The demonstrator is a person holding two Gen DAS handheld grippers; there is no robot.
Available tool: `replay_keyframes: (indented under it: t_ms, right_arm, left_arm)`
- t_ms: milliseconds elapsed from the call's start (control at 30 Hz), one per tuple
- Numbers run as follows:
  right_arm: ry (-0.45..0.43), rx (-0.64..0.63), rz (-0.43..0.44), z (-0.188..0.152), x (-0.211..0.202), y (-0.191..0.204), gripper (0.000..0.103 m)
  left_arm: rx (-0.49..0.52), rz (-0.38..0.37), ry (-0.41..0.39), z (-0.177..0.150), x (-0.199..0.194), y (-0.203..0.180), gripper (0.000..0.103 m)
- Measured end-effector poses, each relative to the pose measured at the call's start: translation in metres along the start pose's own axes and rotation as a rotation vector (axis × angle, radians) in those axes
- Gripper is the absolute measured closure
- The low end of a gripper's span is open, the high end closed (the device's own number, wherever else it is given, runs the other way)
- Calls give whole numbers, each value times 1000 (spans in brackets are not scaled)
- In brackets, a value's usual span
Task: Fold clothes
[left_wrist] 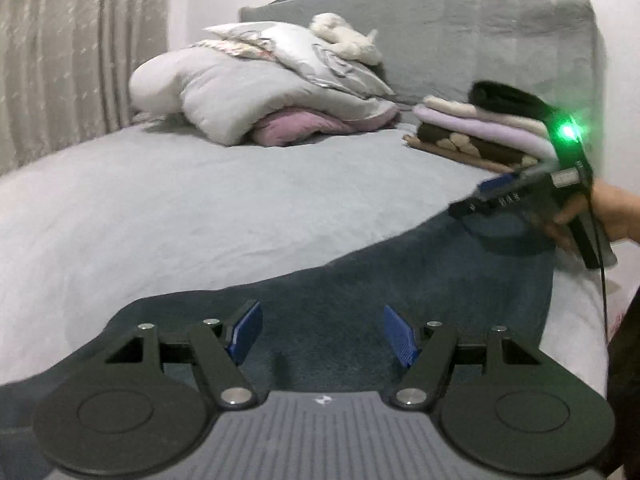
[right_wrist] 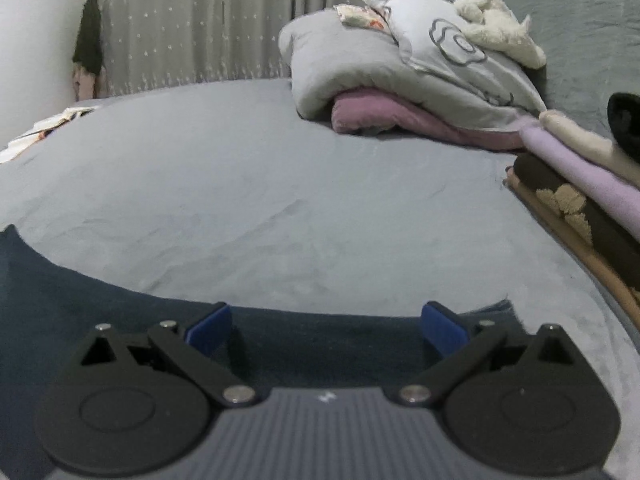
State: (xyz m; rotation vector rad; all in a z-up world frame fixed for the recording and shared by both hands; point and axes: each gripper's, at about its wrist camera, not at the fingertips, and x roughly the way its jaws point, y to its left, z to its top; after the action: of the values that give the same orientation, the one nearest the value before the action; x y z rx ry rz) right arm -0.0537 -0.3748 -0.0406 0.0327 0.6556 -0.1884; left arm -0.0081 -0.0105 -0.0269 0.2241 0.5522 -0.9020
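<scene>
A dark navy garment [left_wrist: 400, 280] lies spread flat on the near part of the grey bed sheet [left_wrist: 200, 208]. My left gripper [left_wrist: 322, 334] hovers low over it, open, its blue pads [left_wrist: 245, 332] apart with only the flat cloth below them. In the right wrist view the same navy garment [right_wrist: 120, 320] fills the near edge. My right gripper [right_wrist: 326, 326] is open wide above the garment's far hem, with nothing pinched. From the left wrist view the right gripper [left_wrist: 486, 194] shows over the garment's far right corner, held by a person's hand [left_wrist: 612, 216].
A stack of folded clothes [left_wrist: 480, 132] [right_wrist: 580, 168] sits at the right, near the grey headboard [left_wrist: 460, 32]. A heap of duvets and pillows [left_wrist: 260, 88] [right_wrist: 400, 72] lies at the head of the bed. Curtains [right_wrist: 200, 20] hang behind.
</scene>
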Motion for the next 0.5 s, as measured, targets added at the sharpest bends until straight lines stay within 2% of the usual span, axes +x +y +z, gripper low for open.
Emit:
replay_keyframes:
  t_ms: [100, 367, 500]
  right_arm:
    - [10, 31, -19, -3, 8, -12, 2]
    - [8, 141, -101, -13, 16, -80, 1]
    - [4, 232, -100, -20, 12, -101, 1]
  left_arm:
    - [-15, -12, 49, -14, 12, 3, 38]
    - [-4, -26, 23, -32, 1, 1, 37]
    - [-42, -30, 9, -35, -7, 3, 36]
